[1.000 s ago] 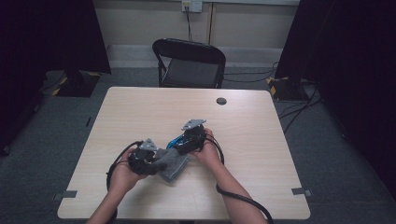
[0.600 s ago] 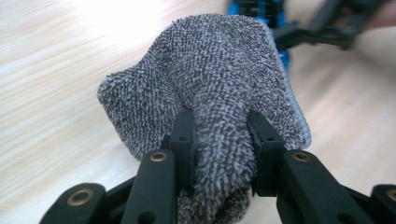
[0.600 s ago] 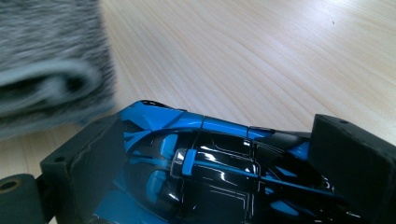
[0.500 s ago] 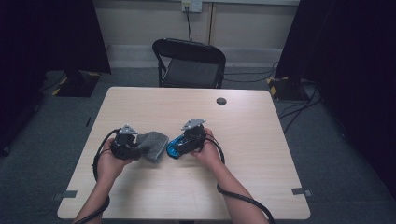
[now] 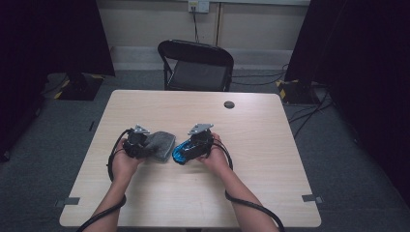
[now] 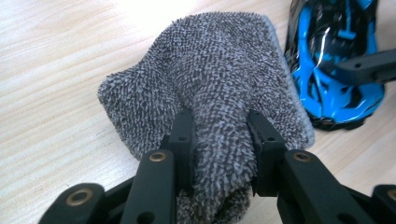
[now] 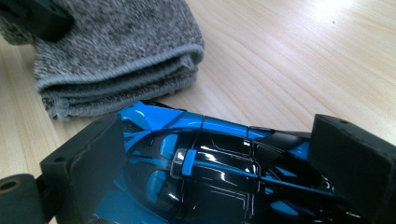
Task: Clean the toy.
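The left gripper (image 5: 145, 145) has its fingers (image 6: 183, 135) pinched on a fold of the grey cloth (image 6: 210, 79), which rests on the tabletop (image 5: 270, 159) toward its near-left corner. Just beside it — toward the right edge — the right gripper (image 5: 191, 150) clamps the blue-and-black toy car (image 7: 205, 163) across its width, its long axis running toward the cloth.

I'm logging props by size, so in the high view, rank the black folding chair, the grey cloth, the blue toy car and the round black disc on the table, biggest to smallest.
1. black folding chair
2. grey cloth
3. blue toy car, partly hidden by the right gripper, so its rank against the cloth is unsure
4. round black disc
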{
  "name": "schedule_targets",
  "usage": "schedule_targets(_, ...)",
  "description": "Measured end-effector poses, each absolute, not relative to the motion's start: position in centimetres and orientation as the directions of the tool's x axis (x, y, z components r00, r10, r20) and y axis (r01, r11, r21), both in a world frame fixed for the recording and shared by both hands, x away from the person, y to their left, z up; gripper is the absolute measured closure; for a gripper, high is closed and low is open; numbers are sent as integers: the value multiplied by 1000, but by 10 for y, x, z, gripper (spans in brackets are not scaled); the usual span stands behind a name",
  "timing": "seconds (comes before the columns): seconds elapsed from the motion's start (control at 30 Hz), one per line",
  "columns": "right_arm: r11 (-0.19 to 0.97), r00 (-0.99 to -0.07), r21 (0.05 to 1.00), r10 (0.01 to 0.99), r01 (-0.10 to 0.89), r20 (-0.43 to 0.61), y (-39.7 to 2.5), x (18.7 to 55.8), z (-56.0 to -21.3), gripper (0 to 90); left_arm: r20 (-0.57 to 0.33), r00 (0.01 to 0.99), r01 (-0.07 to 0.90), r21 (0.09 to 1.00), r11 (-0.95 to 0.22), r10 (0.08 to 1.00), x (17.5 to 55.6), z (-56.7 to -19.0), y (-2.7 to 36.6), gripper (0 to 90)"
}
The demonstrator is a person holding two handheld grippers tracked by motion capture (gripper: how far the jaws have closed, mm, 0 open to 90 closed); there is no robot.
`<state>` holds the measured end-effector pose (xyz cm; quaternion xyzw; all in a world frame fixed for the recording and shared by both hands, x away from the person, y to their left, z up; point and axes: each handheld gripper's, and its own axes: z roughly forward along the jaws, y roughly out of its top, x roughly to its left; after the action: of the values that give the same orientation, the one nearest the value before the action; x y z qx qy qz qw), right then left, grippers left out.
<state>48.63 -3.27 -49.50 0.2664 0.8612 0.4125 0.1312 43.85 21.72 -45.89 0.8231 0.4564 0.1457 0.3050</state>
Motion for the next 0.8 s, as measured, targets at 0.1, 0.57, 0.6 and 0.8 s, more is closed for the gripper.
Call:
schedule_targets(0.1, 518, -824, 780, 567, 351, -6, -33, 486, -495, 39, -29, 547, 671, 613, -417, 837, 439, -463, 212, 670)
schedule_targets(0.57, 517, -822, 779, 570, 354, -6, -32, 486, -495, 39, -23, 604, 663, 570, -486, 797, 425, -470, 195, 672)
schedule_targets(0.6, 517, -822, 779, 570, 353, -6, -32, 486, -495, 39, -21, 609, 659, 569, -492, 793, 424, -470, 195, 672)
schedule_targets(0.8, 514, -821, 782, 571, 353, -5, -33, 486, -495, 38, -47, 624, 659, 569, -492, 780, 413, -469, 192, 671)
